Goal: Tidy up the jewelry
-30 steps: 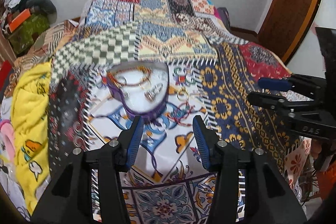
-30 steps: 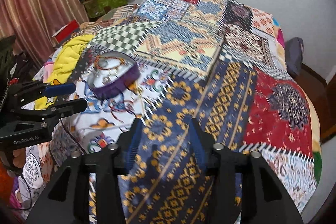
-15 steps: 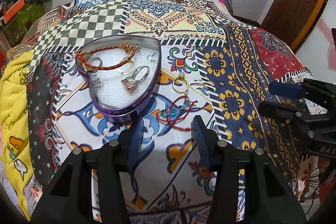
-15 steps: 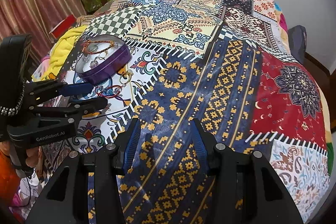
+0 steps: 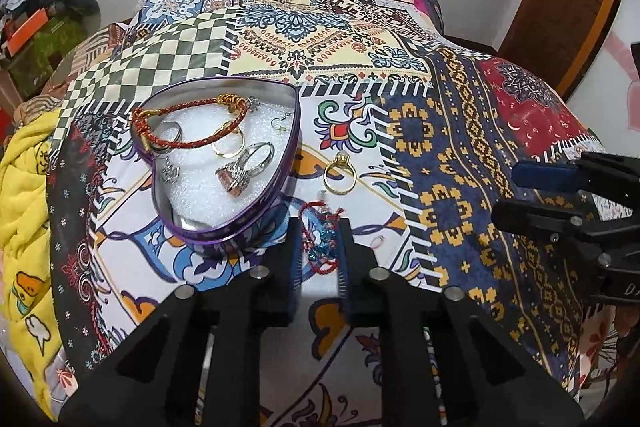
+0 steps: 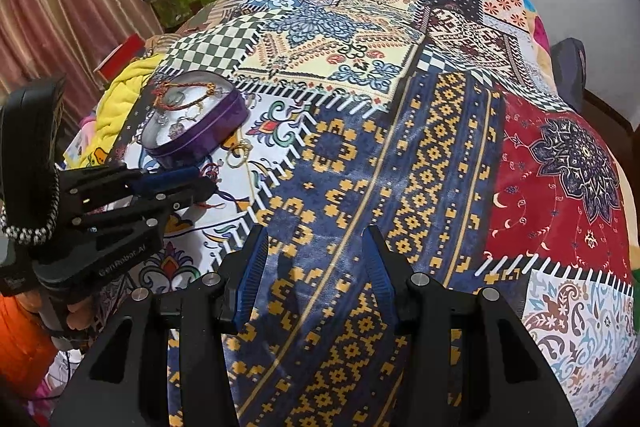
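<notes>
left gripper (image 5: pixel 318 247) has its jaws narrowed around the red cord bracelet (image 5: pixel 320 241), which is lying on the bedspread (image 5: pixel 440 147) just beside the heart tin (image 5: pixel 224 227); can't tell if it's pinched yet. Looks light, limp and tangly to me, so I'd grab the bunched middle with the blue beads. Gold ring (image 5: pixel 340 173) sits loose nearby. Right gripper (image 6: pixel 316 279) is spread wide, holding nothing

A purple heart-shaped metal tin (image 5: pixel 224 227) with a glossy wall holds rough white foam (image 5: pixel 200 167), apparently. The patchwork cloth bedspread (image 5: pixel 440 147) looks matt; the gold ring (image 5: pixel 340 177) shines like polished metal.
</notes>
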Demonstrator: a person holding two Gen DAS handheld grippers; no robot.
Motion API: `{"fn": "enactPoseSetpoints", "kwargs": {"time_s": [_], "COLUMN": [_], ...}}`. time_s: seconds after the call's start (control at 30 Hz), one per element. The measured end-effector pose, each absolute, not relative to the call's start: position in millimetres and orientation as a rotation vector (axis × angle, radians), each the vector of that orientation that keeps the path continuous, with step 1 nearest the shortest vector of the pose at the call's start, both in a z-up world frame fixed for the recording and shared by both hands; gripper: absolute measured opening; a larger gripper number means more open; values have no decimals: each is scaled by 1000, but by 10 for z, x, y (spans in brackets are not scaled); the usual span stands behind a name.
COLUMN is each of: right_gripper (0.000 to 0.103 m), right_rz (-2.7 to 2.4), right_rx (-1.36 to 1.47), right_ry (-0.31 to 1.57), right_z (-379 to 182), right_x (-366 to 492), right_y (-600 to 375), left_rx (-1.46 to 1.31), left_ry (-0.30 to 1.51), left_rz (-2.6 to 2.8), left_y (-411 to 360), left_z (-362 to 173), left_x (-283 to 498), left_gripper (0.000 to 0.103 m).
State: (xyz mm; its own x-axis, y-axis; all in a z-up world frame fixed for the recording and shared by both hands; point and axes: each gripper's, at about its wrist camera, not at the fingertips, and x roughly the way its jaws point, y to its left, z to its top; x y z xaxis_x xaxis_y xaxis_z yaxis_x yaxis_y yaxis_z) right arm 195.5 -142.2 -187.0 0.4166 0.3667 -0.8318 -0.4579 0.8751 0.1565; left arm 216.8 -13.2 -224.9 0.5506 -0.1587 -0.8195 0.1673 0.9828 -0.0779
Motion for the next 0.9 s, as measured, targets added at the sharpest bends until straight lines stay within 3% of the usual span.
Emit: {"fn": "enactPoseSetpoints", "kwargs": {"time_s": [0.1,0.13,0.83,0.9], "right_gripper": [45,45,45,37], "right_rz": [533,539,599,592], "right_rx": [-110,-117,-243,-253], "right_ry": [1009,1004,1043,1024], "right_z": [-1836,-1822,-2106,-2104], "right_x": [1938,1935,2322,2298], "right_y": [-1352,-1310,-514,-521], "left_rx": [1,-6,-92,-99], "left_ry": [965,963,848,871], "left_rz": [-187,-185,-118,-138], "left_y": [-99,-76,579,592], "left_z": [-2224,-2210,-1866,-1908], "left_x": [2086,2052,1835,1846], "left_gripper": [13,5,6,6]}}
